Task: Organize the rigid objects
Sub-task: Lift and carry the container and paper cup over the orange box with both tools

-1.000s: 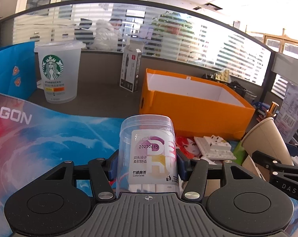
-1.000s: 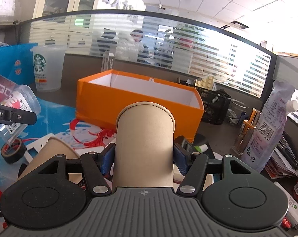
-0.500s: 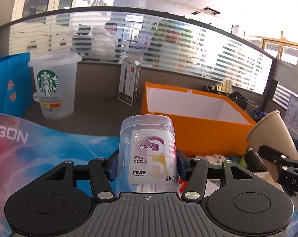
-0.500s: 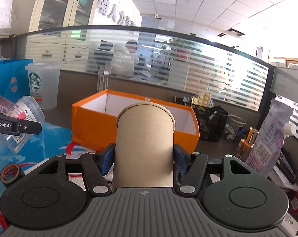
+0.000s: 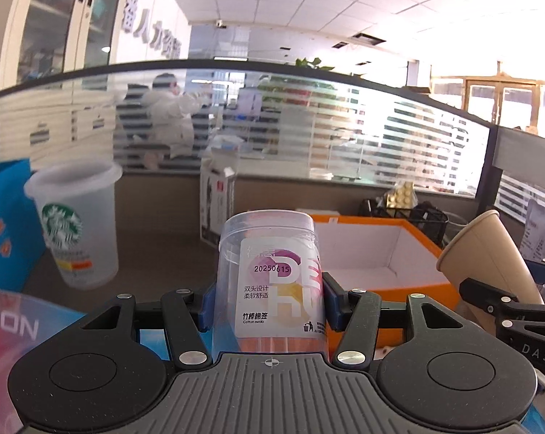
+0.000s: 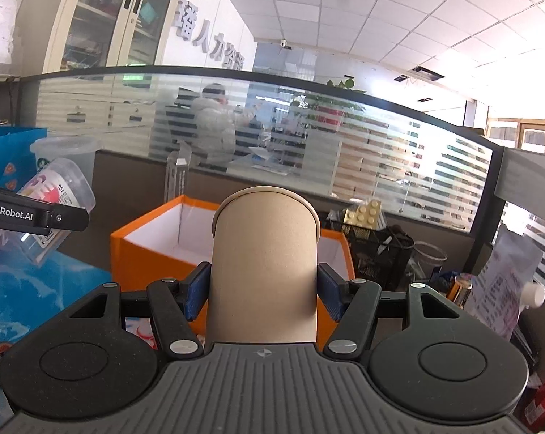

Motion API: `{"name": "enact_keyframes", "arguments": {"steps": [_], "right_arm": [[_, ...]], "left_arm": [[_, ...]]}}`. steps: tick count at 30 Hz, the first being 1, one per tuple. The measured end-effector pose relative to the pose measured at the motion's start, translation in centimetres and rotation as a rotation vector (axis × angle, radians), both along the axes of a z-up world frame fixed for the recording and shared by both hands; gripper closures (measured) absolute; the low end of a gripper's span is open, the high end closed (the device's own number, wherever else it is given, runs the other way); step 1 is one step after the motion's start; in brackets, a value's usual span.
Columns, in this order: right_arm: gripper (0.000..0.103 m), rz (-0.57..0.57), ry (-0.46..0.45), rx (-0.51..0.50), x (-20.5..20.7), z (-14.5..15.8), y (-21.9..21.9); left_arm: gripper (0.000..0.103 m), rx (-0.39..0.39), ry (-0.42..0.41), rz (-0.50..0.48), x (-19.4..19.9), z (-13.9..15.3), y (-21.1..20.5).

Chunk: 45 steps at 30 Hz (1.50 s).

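Here the left gripper is lifted above the surface and looks level toward the glass partition. Its blue fingers pinch a clear plastic jar on both sides. The jar stands upright, its long axis vertical, with the rounded lid on top and a printed label facing the camera. It is a smooth, transparent cylinder.

The right gripper is also lifted, a little to the right of the left one, and looks the same way. Its blue fingers press on a brown paper cup. In the left wrist view the cup leans toward the left, with its rim up. The paper is matte and plain, and the shape is a soft cone with a rolled rim.

Behind both grippers an orange box with a white inside stands open on the surface. A frosted plastic cup with a green logo stands far left, beside a blue bag.
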State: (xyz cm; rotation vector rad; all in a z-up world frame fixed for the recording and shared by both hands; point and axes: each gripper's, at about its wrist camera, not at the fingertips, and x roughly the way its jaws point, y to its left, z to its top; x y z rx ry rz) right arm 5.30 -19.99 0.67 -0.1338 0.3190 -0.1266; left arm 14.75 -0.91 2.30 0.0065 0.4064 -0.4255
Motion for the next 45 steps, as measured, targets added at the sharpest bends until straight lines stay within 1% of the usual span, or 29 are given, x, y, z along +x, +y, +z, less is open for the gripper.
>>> {"name": "enact_keyframes", "arguments": {"steps": [7,15,26,31,38,41,45], "right_arm": [[0.044,-0.007,-0.009,0.005,1.6,1.0,-1.2],[0.044,-0.02,-0.007,0.023,3.8,1.5,-2.8],[0.044,-0.028,-0.013,0.02,7.0,3.3,-4.0],[0.044,-0.038,-0.006,0.012,8.3,3.8,-4.7],[0.044,-0.046,0.017,0.006,9.9,3.6,-5.0],[0.044,-0.041,0.041,0.014,10.8,3.3,-5.2],[0.044,-0.032,0.094,0.032,12.1,2.5,-5.7]], "left_arm": [[0.049,0.013,-0.022,-0.015,1.5,1.0,-1.9],[0.049,0.027,-0.043,-0.024,3.5,2.0,-4.1],[0.049,0.028,-0.019,-0.014,7.0,2.5,-6.2],[0.049,0.025,0.0,-0.013,8.2,2.7,-6.7],[0.049,0.025,0.043,-0.009,10.0,1.8,-7.7],[0.049,0.032,0.086,-0.009,11.1,1.1,-8.0],[0.049,0.046,0.167,-0.021,12.6,-0.4,-8.5]]}}
